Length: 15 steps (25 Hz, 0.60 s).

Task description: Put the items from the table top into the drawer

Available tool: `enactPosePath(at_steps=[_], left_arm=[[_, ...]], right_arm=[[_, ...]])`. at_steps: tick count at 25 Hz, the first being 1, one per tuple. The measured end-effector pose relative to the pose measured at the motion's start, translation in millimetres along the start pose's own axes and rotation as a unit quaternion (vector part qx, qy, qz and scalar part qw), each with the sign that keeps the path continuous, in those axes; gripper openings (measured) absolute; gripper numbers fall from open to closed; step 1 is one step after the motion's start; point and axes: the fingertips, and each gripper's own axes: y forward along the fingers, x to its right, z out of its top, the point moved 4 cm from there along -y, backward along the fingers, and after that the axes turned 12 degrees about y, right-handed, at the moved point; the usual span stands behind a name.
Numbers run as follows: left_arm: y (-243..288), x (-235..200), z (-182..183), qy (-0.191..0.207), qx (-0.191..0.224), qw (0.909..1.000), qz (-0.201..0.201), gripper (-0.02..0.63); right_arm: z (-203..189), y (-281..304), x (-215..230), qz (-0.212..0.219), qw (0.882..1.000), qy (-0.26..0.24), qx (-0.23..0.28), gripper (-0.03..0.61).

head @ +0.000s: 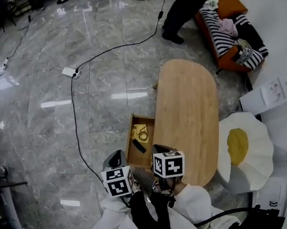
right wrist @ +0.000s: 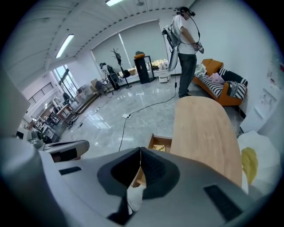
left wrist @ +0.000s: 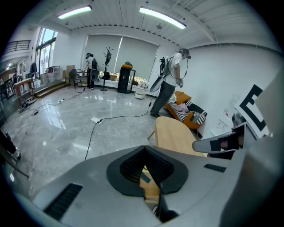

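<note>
Now the light oval wooden tabletop (head: 187,111) lies bare; a yellow item (head: 139,130) and a flat black oblong (head: 139,146) lie in the open wooden drawer (head: 130,139) at its side. Left tool (left wrist: 144,150) and right tool (right wrist: 140,153) are pressed together, empty. Probably next: push the drawer front squarely, slowly.

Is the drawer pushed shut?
No, the drawer stands pulled out from the side of the wooden table, with a yellow item and a black item lying inside.
</note>
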Motion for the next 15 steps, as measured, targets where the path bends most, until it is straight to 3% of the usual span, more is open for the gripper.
enactPosePath(at_steps=[5, 10, 15], left_arm=[[-22.5, 11.6, 12.3, 0.004, 0.018, 0.9997, -0.017, 0.000], [-38.5, 21.0, 19.1, 0.015, 0.035, 0.9987, -0.036, 0.000], [-68.3, 29.9, 34.3, 0.026, 0.059, 0.9971, -0.039, 0.000]], right_arm=[[-8.7, -36.5, -14.5, 0.005, 0.998, -0.057, 0.003, 0.063], [-10.3, -73.0, 6.4, -0.005, 0.999, -0.007, 0.044, 0.063], [-2.7, -101.6, 9.4, 0.002, 0.995, 0.006, 0.095, 0.063]])
